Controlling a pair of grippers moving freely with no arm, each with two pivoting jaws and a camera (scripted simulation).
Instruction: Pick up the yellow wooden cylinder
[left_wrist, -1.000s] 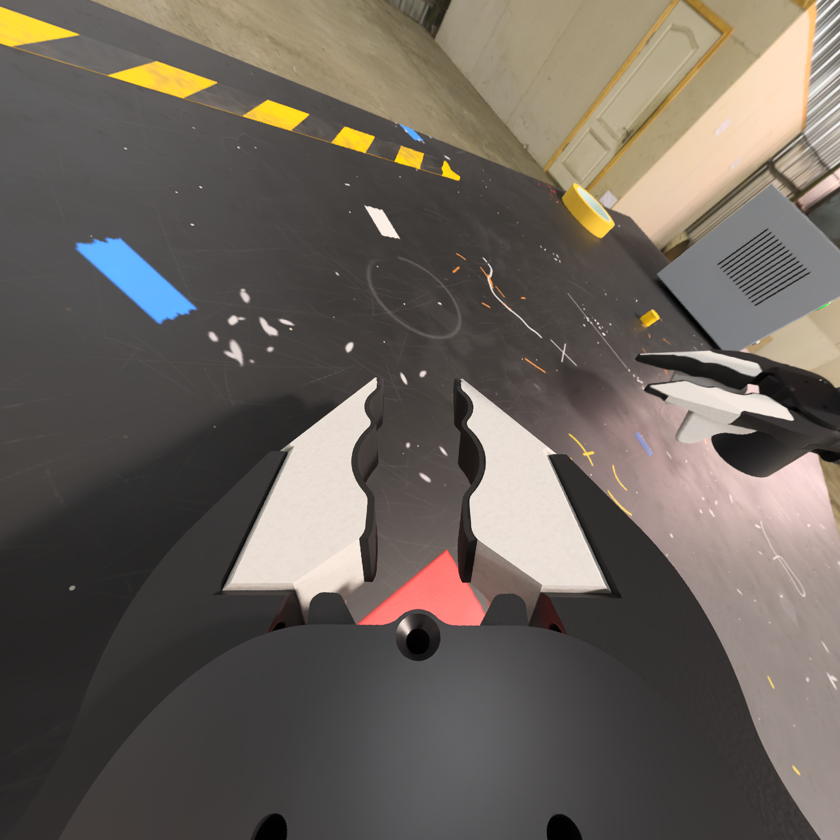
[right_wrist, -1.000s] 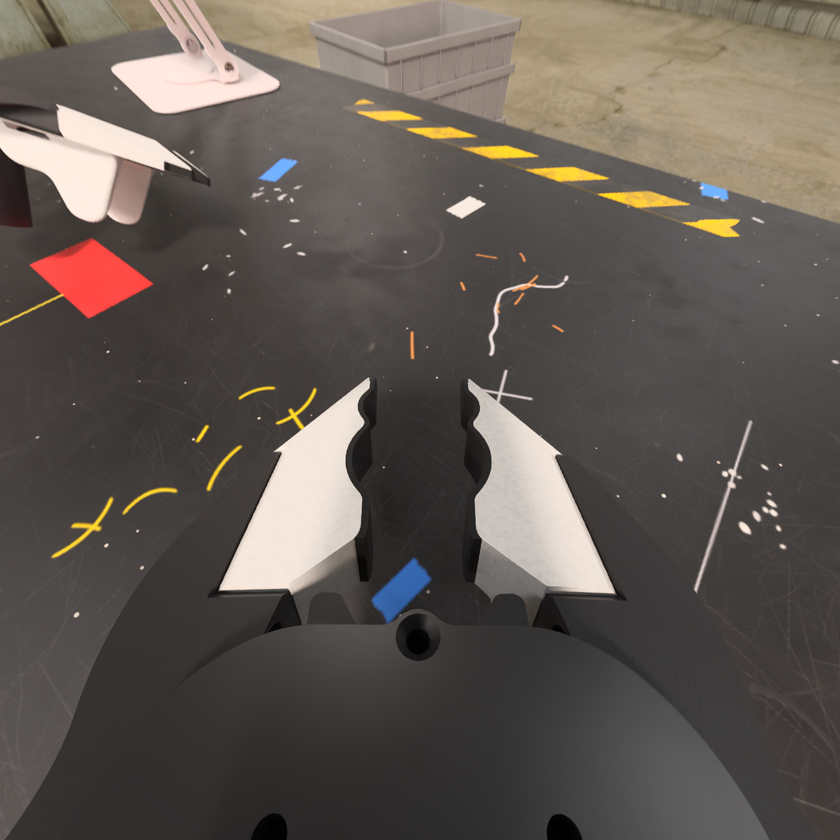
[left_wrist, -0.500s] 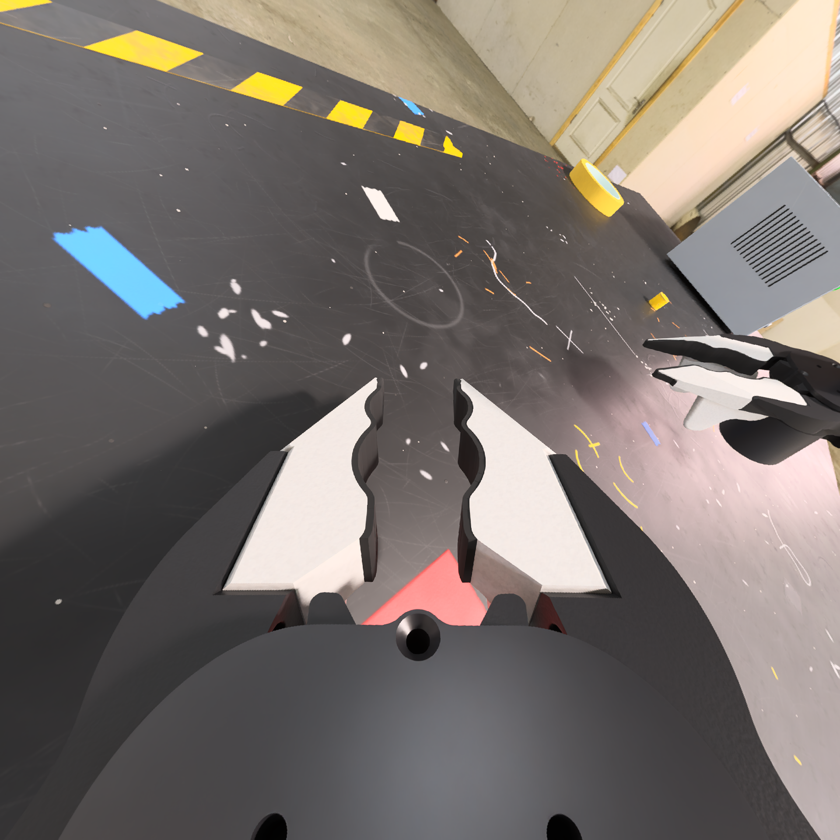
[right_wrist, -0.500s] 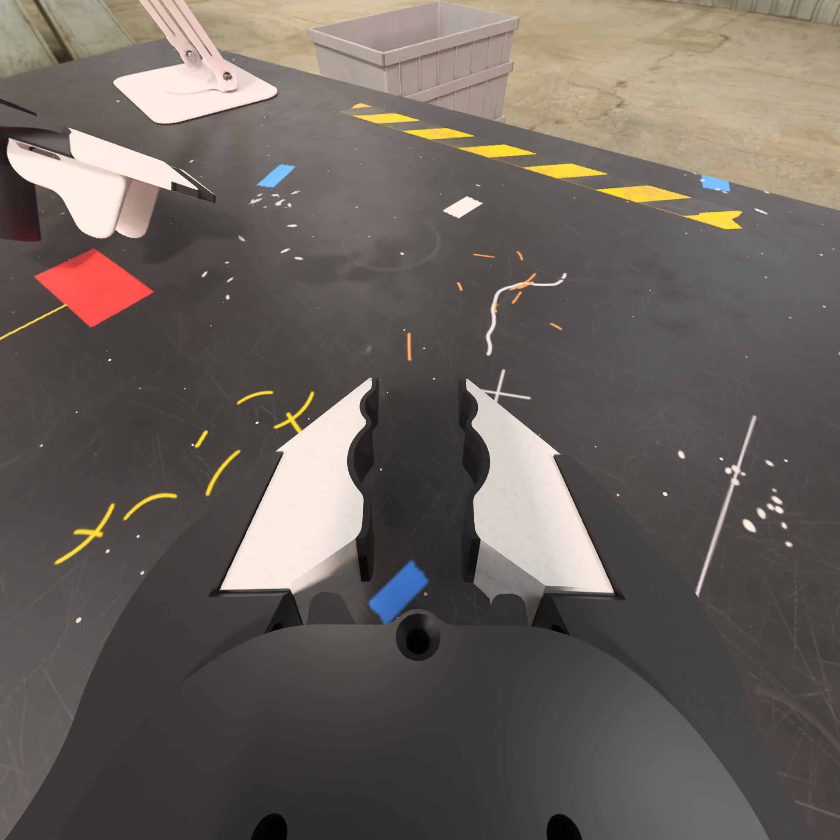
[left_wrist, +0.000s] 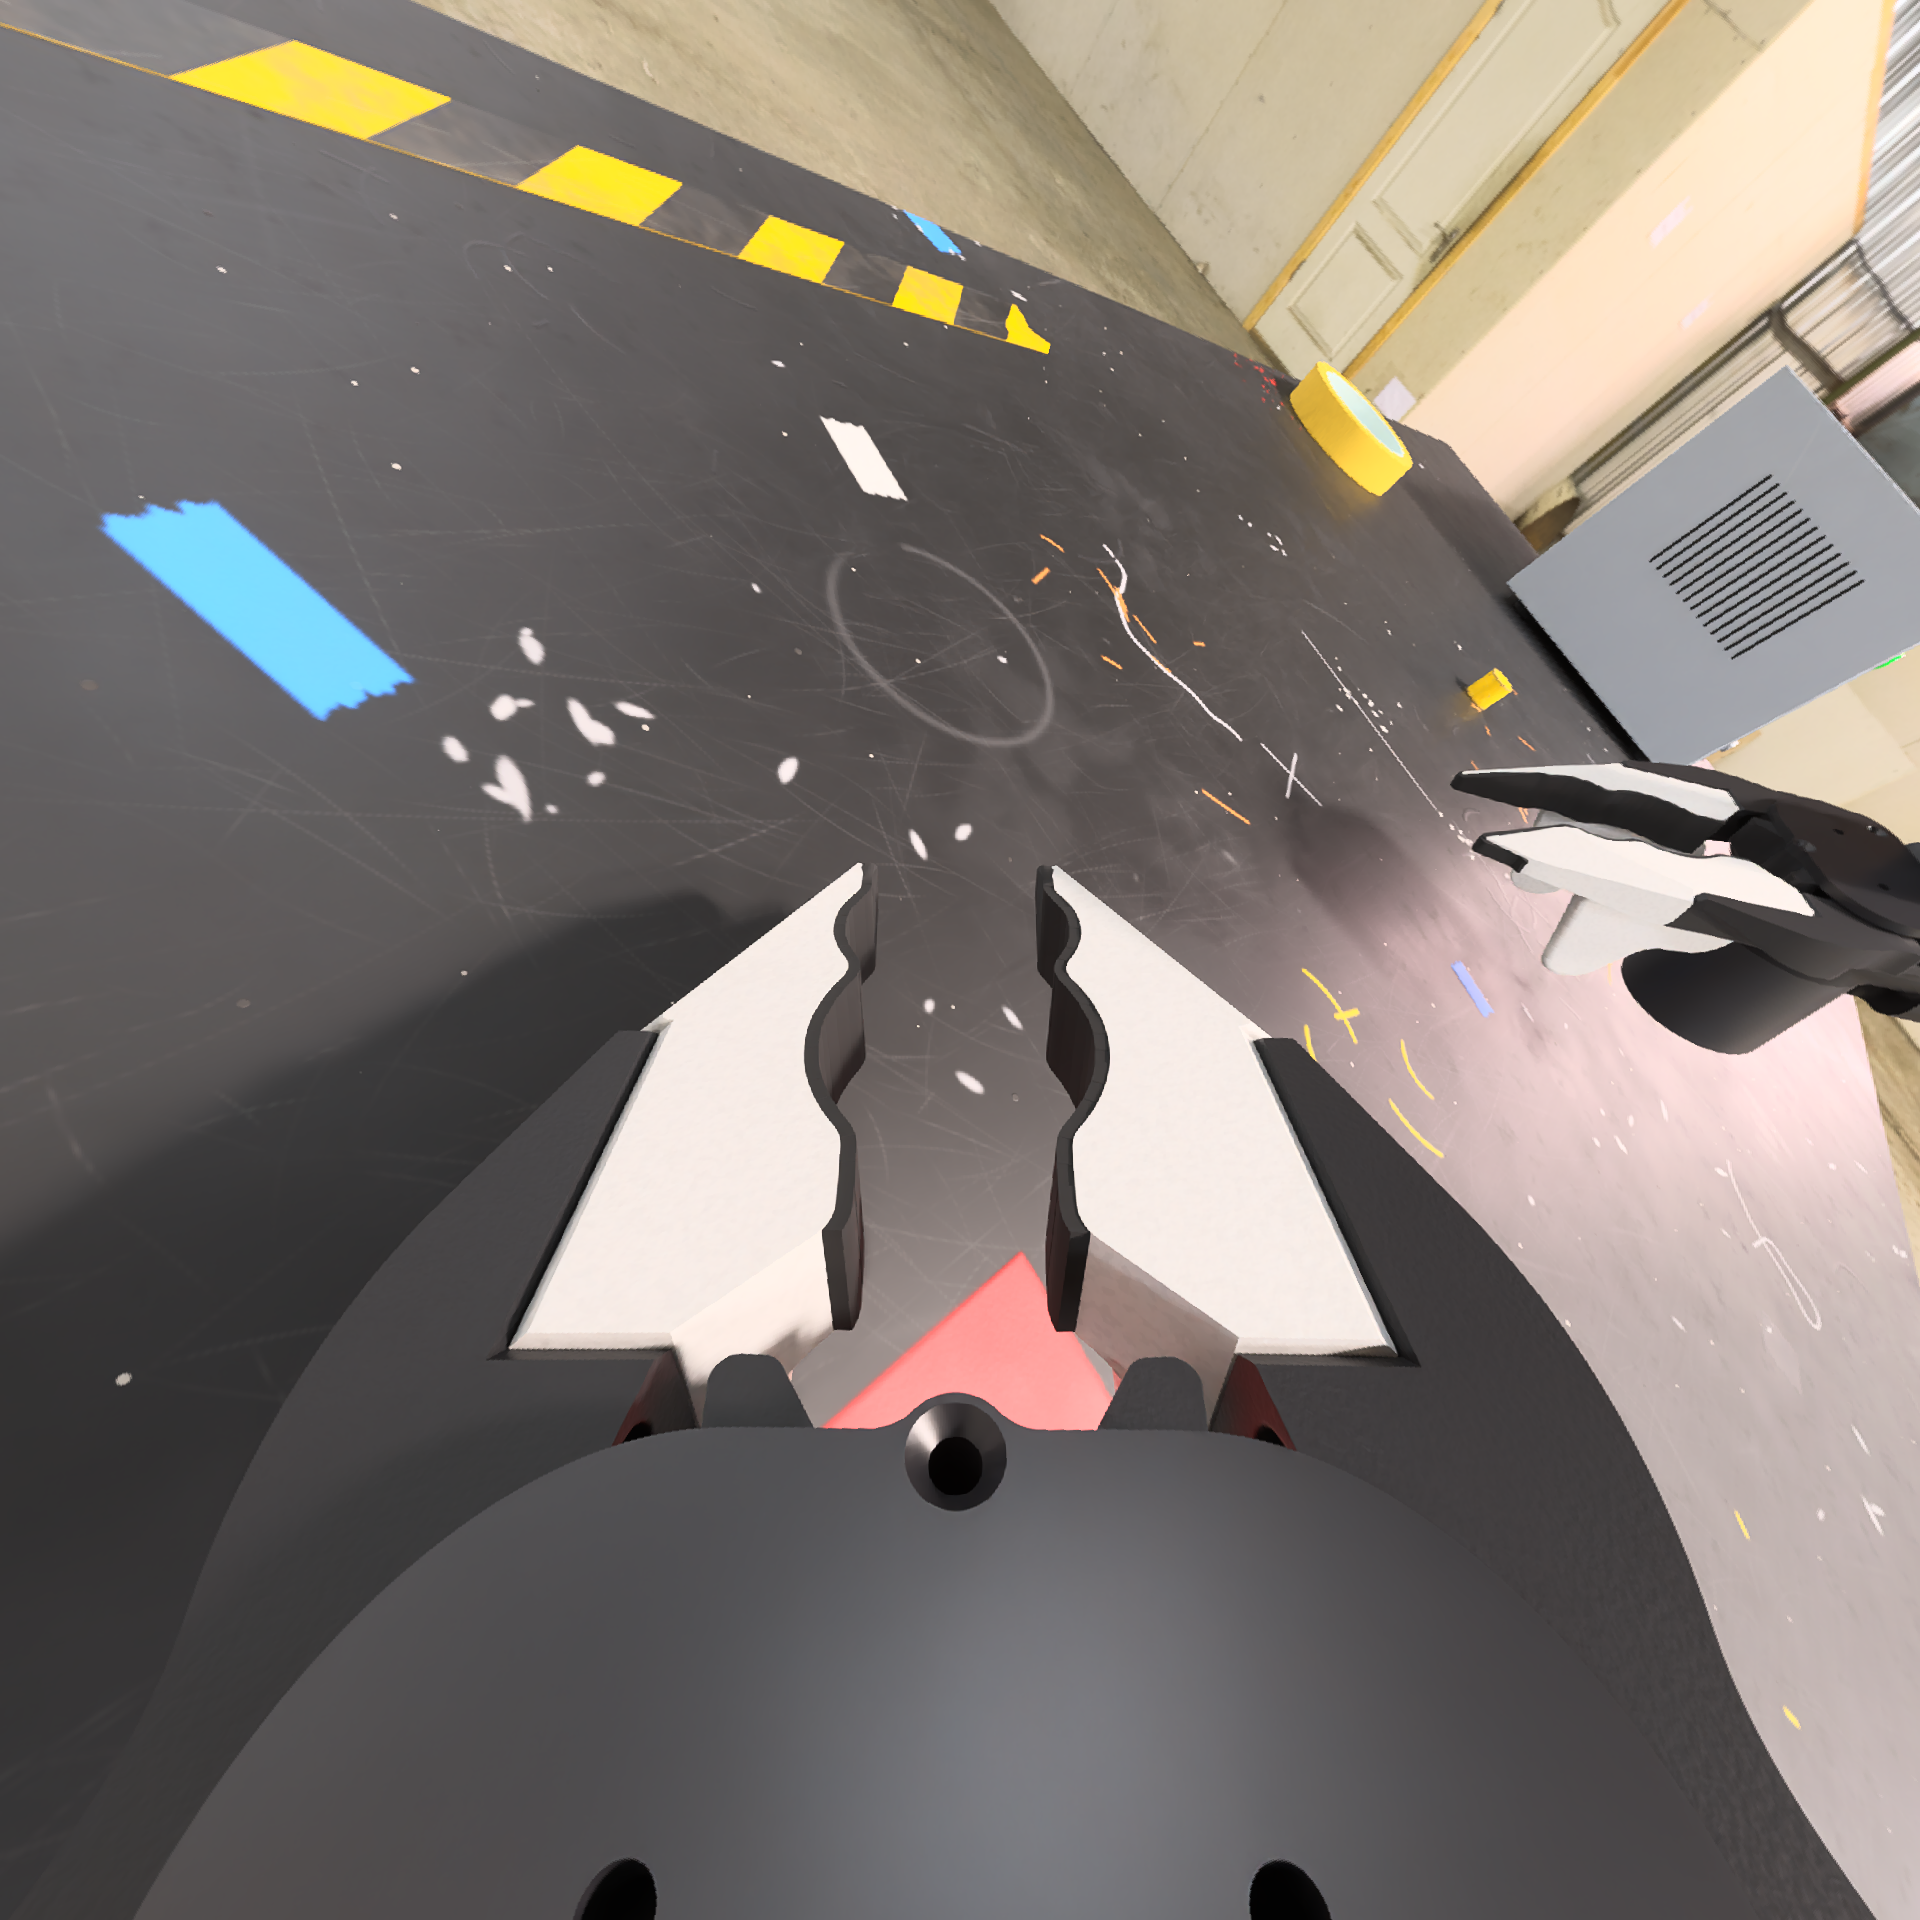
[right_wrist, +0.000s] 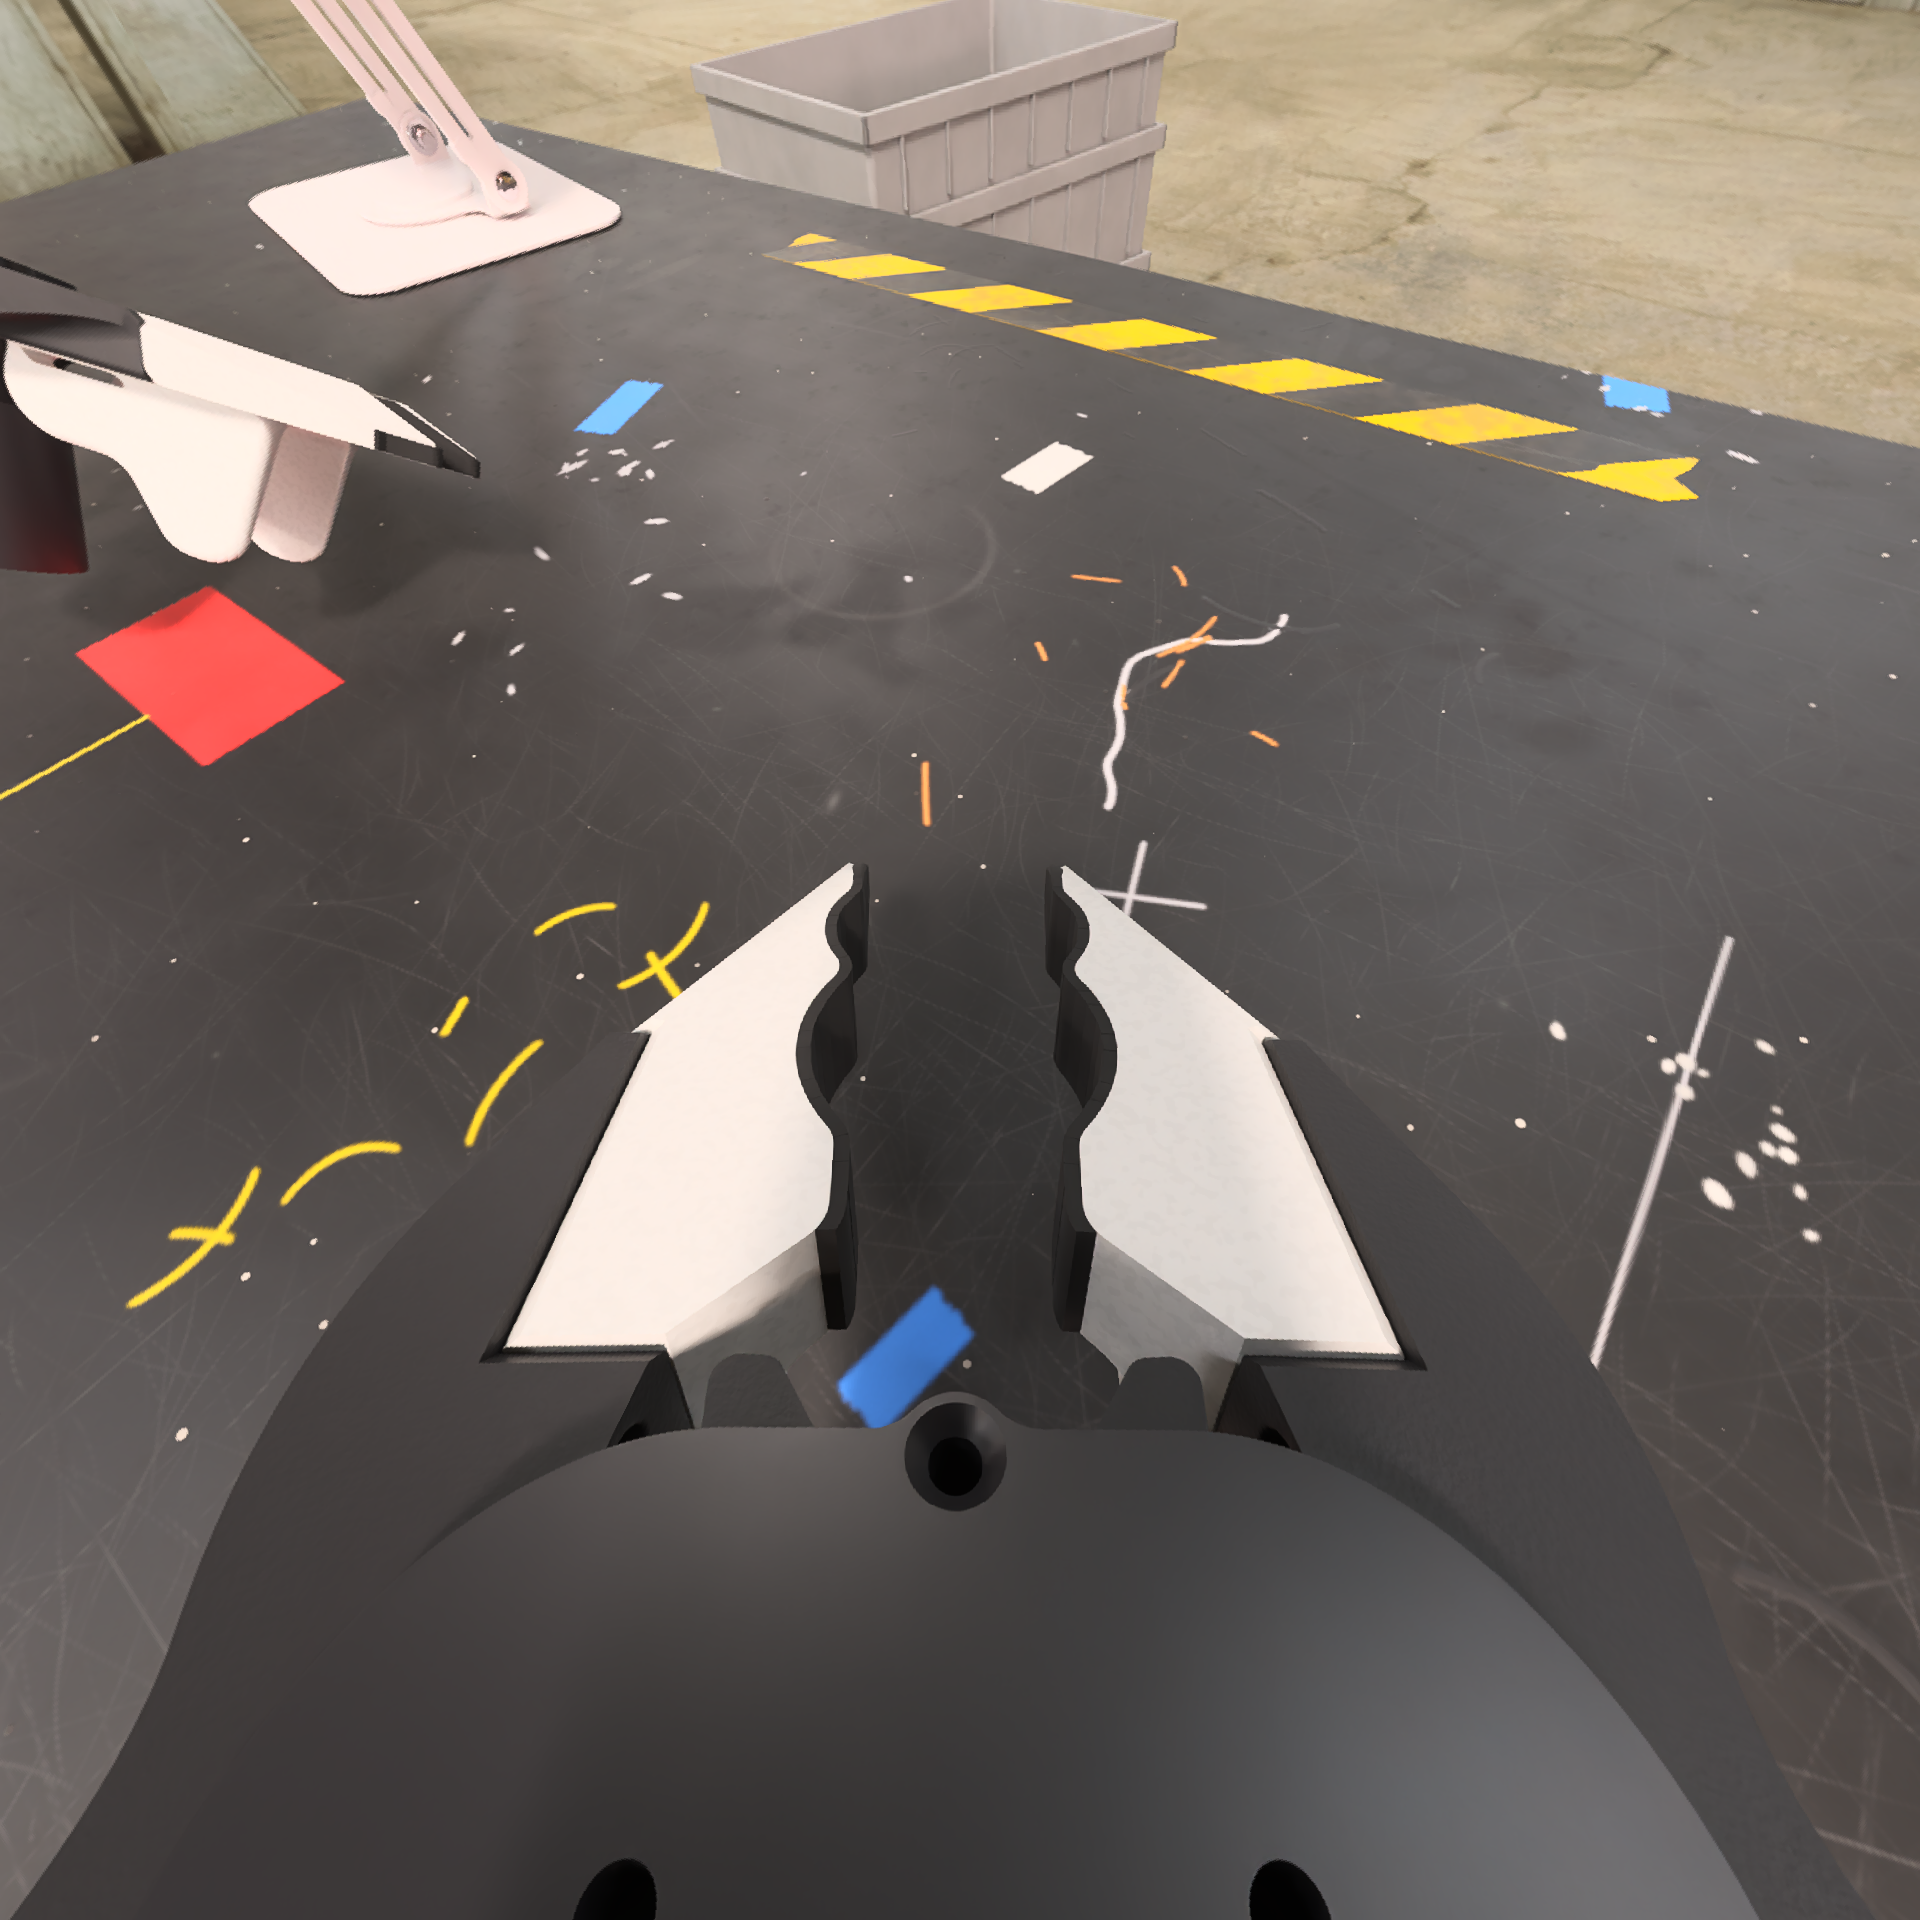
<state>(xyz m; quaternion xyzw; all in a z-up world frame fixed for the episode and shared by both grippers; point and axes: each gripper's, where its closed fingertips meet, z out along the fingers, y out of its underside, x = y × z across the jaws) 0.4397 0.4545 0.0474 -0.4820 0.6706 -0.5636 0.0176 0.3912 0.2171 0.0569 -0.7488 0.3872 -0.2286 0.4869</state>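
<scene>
Yellow wooden cylinder (left_wrist: 1489, 689) far on table (left_wrist: 312, 935); left tool (left_wrist: 956, 883), right tool (right_wrist: 956, 883) agape, empty.

A yellow tape roll (left_wrist: 1348, 426) is seen near the dark table's (left_wrist: 312, 935) far edge, a grey vented box (left_wrist: 1714, 582) beside it; a pink lamp base (right_wrist: 436, 213) is set on the table, grey stacked bins (right_wrist: 935, 114) beyond

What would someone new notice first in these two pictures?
Each view is filled by its own open gripper, the left gripper and the right gripper, hanging over a scuffed black table. Next come the colours: a red square beside the left gripper, yellow-black stripes along the far edge, and a small yellow cylinder near the grey box.
</scene>
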